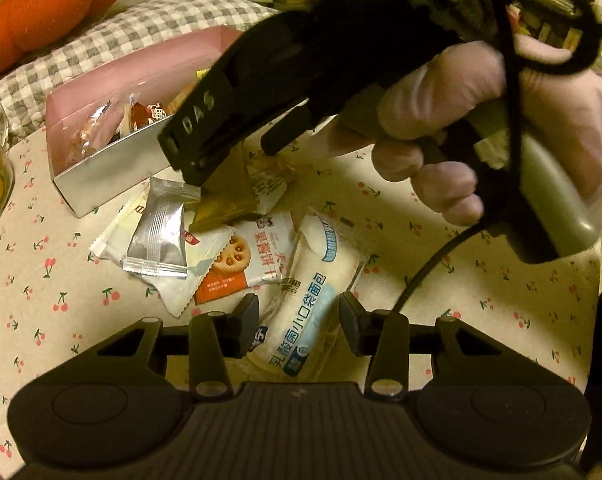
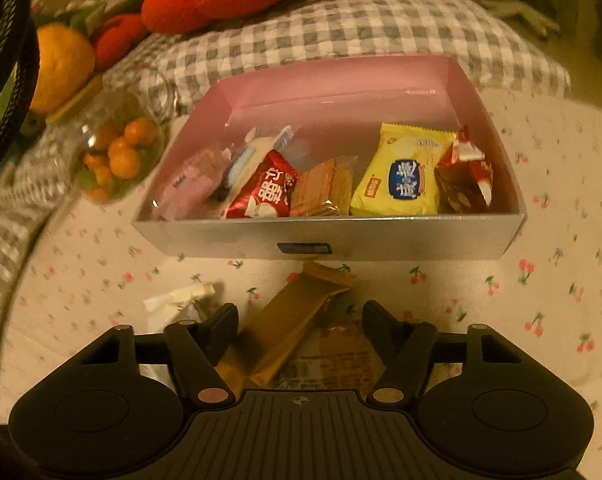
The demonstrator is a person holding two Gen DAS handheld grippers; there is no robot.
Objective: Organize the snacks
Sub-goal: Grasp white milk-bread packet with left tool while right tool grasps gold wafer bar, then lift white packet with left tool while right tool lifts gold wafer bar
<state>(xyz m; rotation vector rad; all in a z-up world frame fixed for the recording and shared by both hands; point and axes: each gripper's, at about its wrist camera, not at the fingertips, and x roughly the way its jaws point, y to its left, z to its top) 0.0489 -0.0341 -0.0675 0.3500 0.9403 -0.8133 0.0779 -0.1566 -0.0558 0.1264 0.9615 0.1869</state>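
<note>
A pink box [image 2: 341, 80] with a silver front wall holds several snack packets, among them a yellow one [image 2: 401, 172] and a red one [image 2: 267, 188]. It also shows in the left wrist view [image 1: 113, 164]. My left gripper [image 1: 299, 316] is open, its fingers on either side of a white bread packet [image 1: 309, 292] lying on the cloth. My right gripper [image 2: 299, 328] is open over a golden-brown bar packet [image 2: 293, 320] just before the box. In the left wrist view the right gripper [image 1: 189, 160] hangs over the pile. A silver packet [image 1: 159, 236] and an orange-and-white biscuit packet [image 1: 241, 260] lie loose.
A cherry-print cloth [image 1: 61, 300] covers the surface. A glass bowl of small oranges [image 2: 117, 152] stands left of the box. A grey checked pillow [image 2: 341, 24] and an orange plush [image 1: 49, 8] lie behind. A gloved hand [image 1: 461, 120] holds the right gripper.
</note>
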